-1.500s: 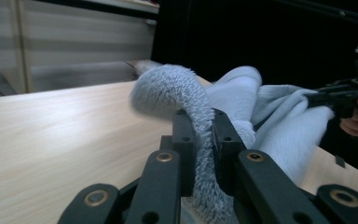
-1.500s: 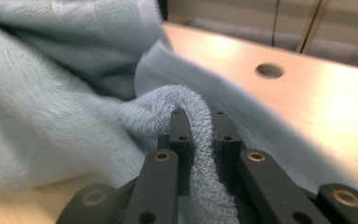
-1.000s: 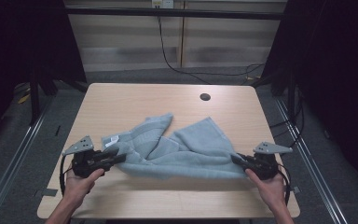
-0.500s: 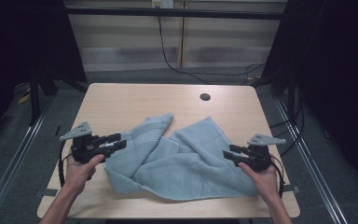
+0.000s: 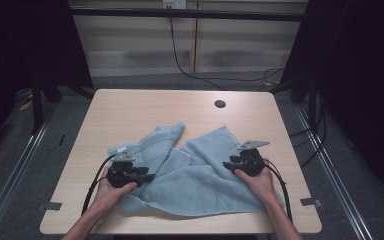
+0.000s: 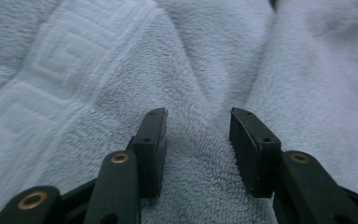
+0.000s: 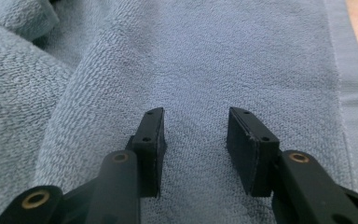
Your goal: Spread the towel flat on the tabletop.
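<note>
Currently both the left gripper [image 6: 197, 149] and right gripper [image 7: 196, 149] have just been opening, jaws spread over the towel [image 5: 200, 175], gripping nothing; a pinch here risks bunching several layers.

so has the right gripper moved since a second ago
Yes. The right gripper has shifted inward from the table's right edge, over the towel, jaws just opened.

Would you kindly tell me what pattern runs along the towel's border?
A raised geometric key pattern on the pale blue-grey towel, clearest in the left gripper view.
</note>
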Motion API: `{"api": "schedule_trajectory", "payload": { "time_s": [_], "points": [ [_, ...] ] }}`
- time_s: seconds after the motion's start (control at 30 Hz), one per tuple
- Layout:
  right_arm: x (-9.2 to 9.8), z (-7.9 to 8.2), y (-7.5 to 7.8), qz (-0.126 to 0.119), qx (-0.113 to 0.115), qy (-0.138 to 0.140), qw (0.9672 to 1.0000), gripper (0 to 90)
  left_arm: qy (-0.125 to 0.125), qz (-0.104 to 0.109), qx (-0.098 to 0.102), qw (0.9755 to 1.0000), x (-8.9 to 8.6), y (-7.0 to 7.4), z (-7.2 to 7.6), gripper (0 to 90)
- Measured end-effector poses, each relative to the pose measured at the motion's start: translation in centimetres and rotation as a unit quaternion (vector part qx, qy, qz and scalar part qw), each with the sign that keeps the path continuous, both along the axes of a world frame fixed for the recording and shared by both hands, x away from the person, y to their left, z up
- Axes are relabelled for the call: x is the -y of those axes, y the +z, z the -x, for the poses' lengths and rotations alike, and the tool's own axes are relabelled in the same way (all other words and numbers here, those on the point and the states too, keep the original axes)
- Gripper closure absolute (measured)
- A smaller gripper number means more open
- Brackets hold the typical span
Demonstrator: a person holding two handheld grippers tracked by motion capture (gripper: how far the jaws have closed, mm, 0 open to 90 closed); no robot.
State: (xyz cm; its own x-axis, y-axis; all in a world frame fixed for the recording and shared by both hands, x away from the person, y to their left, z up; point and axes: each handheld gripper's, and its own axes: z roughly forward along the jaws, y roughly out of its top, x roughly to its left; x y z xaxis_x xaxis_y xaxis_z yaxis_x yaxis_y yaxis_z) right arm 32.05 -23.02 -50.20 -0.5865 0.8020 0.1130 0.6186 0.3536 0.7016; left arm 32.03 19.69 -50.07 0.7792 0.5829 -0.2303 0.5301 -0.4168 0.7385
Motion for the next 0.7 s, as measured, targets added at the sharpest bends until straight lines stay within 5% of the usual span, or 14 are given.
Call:
{"api": "schedule_trajectory", "payload": {
  "time_s": [0.13, 0.33, 0.5, 0.7],
  "points": [
    [-0.2, 1.8, 0.1, 0.023, 0.008, 0.009, 0.9997, 57.2, 0.014, -0.027, 0.025, 0.9992, -0.4, 0.1, 0.0, 60.8],
    [0.1, 5.3, 0.3, 0.018, 0.005, 0.024, 0.9995, 57.3, 0.052, -0.013, 0.021, 0.9983, -2.1, -0.2, -1.1, 63.1],
    [0.8, 8.6, 0.3, 0.005, 0.002, 0.031, 0.9995, 57.5, 0.086, -0.022, 0.032, 0.9956, -3.3, -0.2, -1.6, 63.2],
    [1.2, 11.8, 0.4, -0.014, -0.012, 0.061, 0.9980, 57.2, 0.124, 0.000, 0.026, 0.9919, -5.0, -0.1, -2.3, 62.6]
  ]
}}
